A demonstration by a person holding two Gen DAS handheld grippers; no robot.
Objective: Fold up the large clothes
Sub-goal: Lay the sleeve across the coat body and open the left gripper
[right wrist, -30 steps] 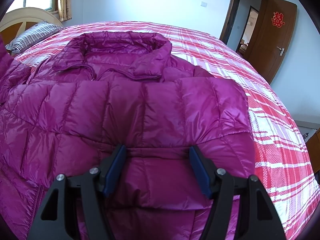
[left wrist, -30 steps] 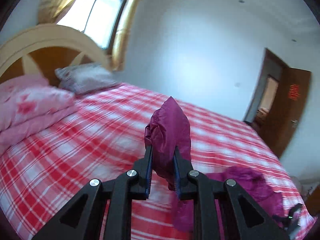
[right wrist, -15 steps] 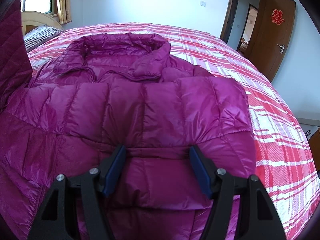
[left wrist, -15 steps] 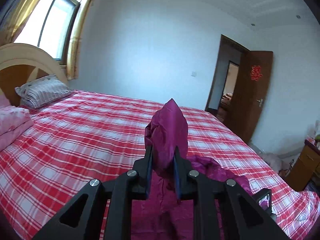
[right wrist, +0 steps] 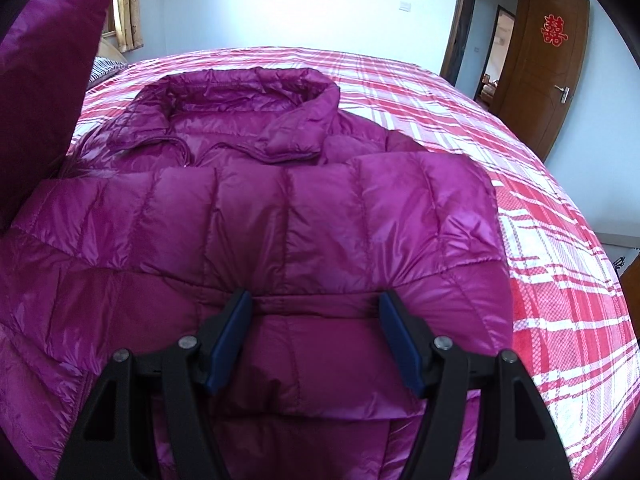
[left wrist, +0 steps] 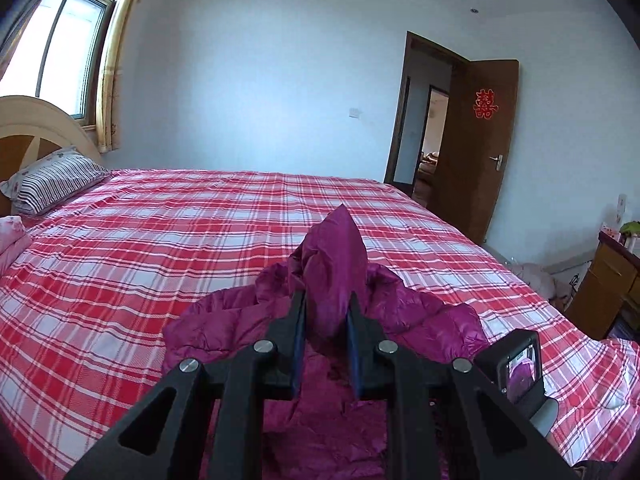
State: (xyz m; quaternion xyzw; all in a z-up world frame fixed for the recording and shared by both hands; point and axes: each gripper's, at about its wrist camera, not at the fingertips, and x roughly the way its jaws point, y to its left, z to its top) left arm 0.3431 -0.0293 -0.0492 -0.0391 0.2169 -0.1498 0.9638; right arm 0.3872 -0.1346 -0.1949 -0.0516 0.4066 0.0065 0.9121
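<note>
- the left gripper (left wrist: 326,312) has its jaws drawn narrow, pinching a bunched fold of the magenta down jacket (left wrist: 334,268); the cloth fills the gap between the blue pads (left wrist: 298,340) and rises above them to a pointed peak.
- below and beyond that raised fold, the rest of the jacket lies spread on the red plaid bed (left wrist: 160,248), near the front edge of the left wrist view.
- the right gripper (right wrist: 316,312) stands wide, its two blue pads (right wrist: 230,340) well apart, and nothing is clamped between them.
- its fingertips sit low over the quilted body of the jacket (right wrist: 280,232), on either side of a horizontal seam; whether the tips press into the fabric or only hang just above it cannot be told.
- in the right wrist view the jacket lies flat on the bed (right wrist: 540,220), collar (right wrist: 248,92) toward the far side and the zip open just below it.
- a lifted panel of the same magenta cloth (right wrist: 44,80) stands upright at the left edge of that view.
- part of the right gripper's body, with its camera (left wrist: 518,364), shows at the lower right of the left wrist view.
- a striped pillow (left wrist: 56,180) lies at the headboard, and a brown door (left wrist: 480,148) stands open behind the bed.
</note>
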